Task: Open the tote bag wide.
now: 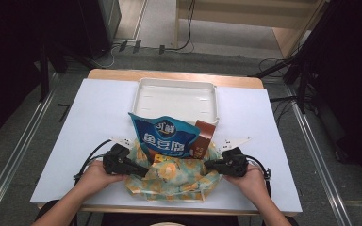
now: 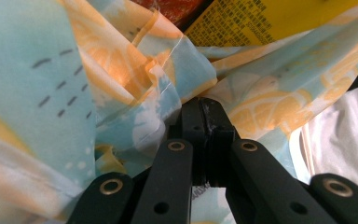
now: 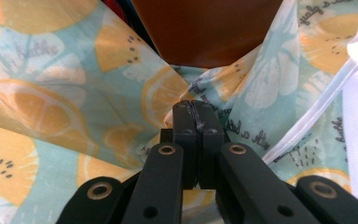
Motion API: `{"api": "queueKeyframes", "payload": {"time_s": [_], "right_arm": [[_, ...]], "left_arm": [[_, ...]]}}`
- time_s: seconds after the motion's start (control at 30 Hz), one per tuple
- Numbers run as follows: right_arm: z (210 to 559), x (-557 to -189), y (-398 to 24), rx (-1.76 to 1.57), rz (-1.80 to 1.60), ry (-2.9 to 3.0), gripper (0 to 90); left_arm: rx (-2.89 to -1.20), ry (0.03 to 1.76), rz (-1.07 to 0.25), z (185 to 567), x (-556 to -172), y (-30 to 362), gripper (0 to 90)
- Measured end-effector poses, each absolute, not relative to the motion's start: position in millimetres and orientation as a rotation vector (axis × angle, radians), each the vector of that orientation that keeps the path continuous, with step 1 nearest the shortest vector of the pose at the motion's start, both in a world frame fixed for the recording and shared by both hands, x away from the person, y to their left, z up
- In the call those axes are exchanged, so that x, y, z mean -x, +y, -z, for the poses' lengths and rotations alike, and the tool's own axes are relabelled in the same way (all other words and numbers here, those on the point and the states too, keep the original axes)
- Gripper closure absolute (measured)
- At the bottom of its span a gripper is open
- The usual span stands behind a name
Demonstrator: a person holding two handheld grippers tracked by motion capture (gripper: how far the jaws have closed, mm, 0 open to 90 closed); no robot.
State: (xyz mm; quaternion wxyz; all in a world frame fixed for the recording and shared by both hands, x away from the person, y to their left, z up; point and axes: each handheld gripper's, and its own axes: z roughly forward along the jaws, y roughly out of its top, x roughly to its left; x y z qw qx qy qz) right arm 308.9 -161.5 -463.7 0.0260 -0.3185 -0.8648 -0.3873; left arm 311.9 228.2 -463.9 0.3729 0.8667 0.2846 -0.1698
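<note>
A cloth bag (image 1: 169, 182) printed with lemon slices on pale blue lies at the near edge of the table. A blue snack packet (image 1: 165, 136) and a brown carton (image 1: 203, 137) stick up out of it. My left gripper (image 1: 143, 172) is shut on the bag's left rim; in the left gripper view the jaw tips (image 2: 204, 108) pinch a fold of the cloth (image 2: 135, 84), with a yellow packet (image 2: 270, 18) behind. My right gripper (image 1: 208, 165) is shut on the right rim; its tips (image 3: 196, 111) nip the fabric (image 3: 74, 102) below the brown carton (image 3: 205, 28).
A white shallow tray (image 1: 143, 94) sits behind the bag toward the table's far edge. The table (image 1: 99, 117) is covered in white. Cables and stands lie on the floor beyond and at both sides.
</note>
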Motion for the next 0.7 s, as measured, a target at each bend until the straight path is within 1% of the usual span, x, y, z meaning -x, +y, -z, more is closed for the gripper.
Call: {"api": "queueKeyframes", "payload": {"time_s": [0.17,0.23,0.33,0.53,0.7], "right_arm": [[470,-310,-162,0.981,1.170,-2.674,90.0],[468,-309,-164,0.980,1.181,-2.675,90.0],[459,-305,-170,0.978,1.236,-2.671,90.0],[437,-297,-184,0.997,1.363,-2.637,90.0],[421,-289,-179,0.963,1.424,-2.641,90.0]], "left_arm": [[-2.225,0.778,0.438,467,-317,231,90.0],[-2.236,0.768,0.425,464,-315,231,90.0],[-2.258,0.742,0.390,457,-311,233,90.0],[-2.204,0.718,0.351,437,-303,242,90.0],[-2.198,0.673,0.317,418,-299,240,90.0]]}}
